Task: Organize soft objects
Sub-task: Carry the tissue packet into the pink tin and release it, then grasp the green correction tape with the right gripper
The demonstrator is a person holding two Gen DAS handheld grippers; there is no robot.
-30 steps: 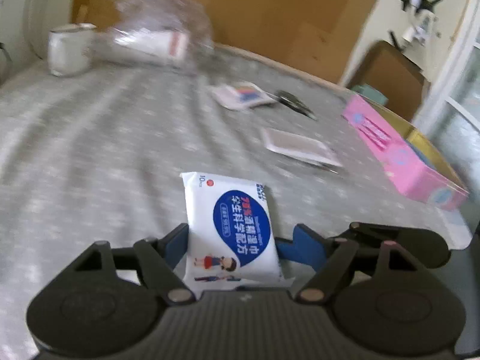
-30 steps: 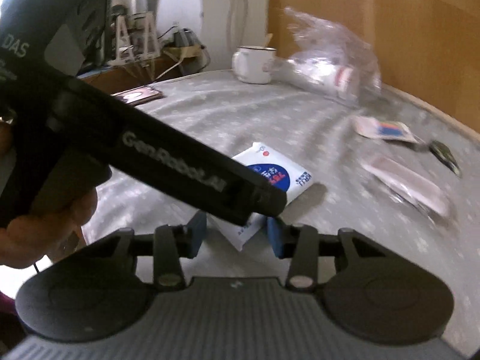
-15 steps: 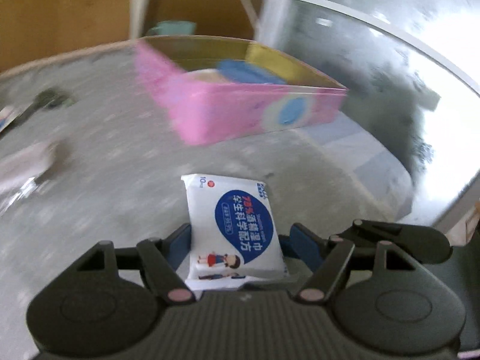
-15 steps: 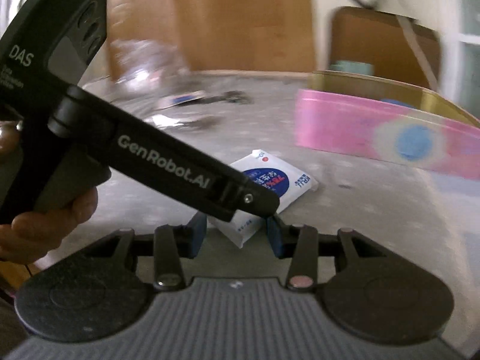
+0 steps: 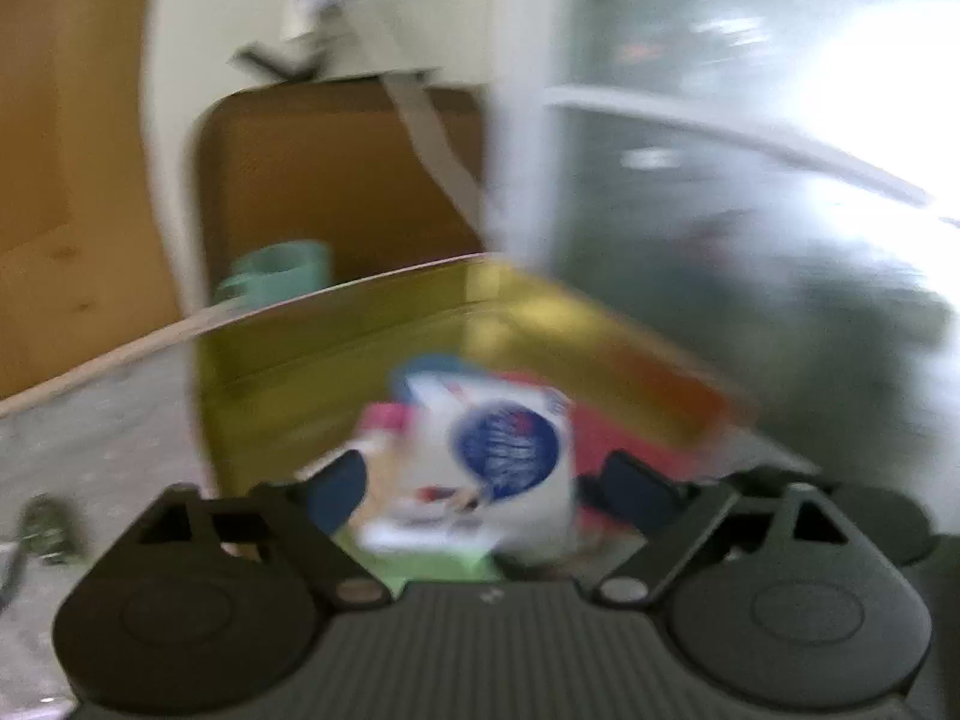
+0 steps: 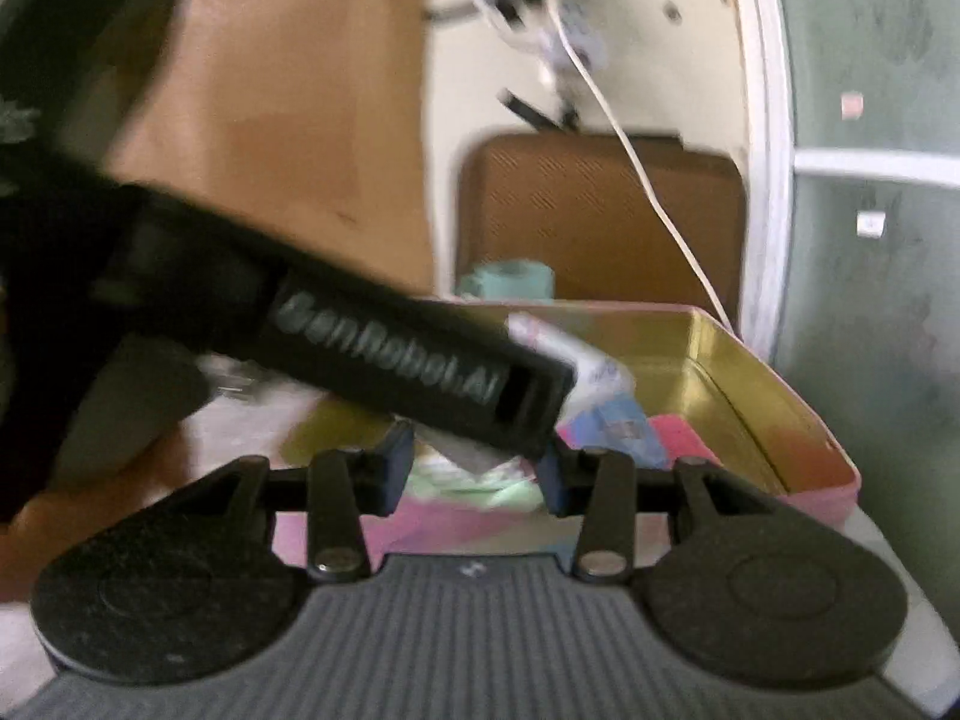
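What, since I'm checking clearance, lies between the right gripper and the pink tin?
The left gripper, wet-wipe pack at its tip, crosses there, seen in the right wrist view.

Home bedroom: wooden headboard [image 6: 288, 120], quilted mattress [image 5: 90, 450].

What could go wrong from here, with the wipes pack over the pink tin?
1. The left gripper looks spread wider than the wipes pack, so the pack may already be loose and could tumble onto the tin's rim rather than inside.
2. Items already lie in the tin; the pack might land tilted on them.
3. Both views are motion-blurred, so placement may be imprecise.
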